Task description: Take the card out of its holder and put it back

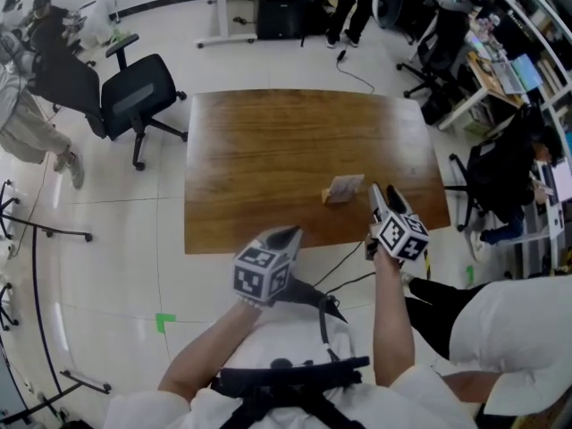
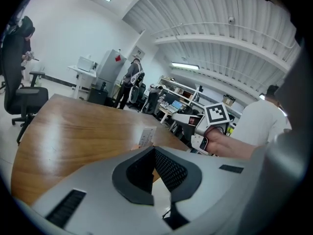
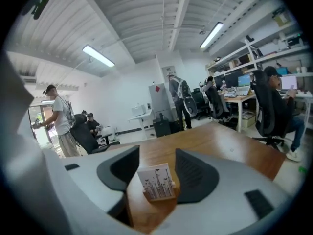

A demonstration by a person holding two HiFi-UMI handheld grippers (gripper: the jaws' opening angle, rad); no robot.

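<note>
**Right gripper lined up on the card, no grip yet**

The wooden table (image 1: 268,150) carries the card stand close to its front edge, toward the front right corner. The right gripper (image 1: 382,199) reaches over that edge, just beside the stand. Its jaws are spread, with the card in the gap between them and no pad pressing on it. The left gripper (image 1: 282,238) hangs short of the front edge, off the table, jaws pressed together on nothing. The small wooden holder (image 3: 159,198) stands upright, and the printed card (image 3: 155,181) sits upright in its slot, facing the right gripper.

Nothing steadies the holder, and it looks light. A pull that is not straight along the slot would likely drag or tip it with the card, and the front edge is near. A hard pinch across the card's side edges could bow it.

The right forearm is stretched forward, with its gripper held low, level with the card. The left forearm is bent and held back.
</note>
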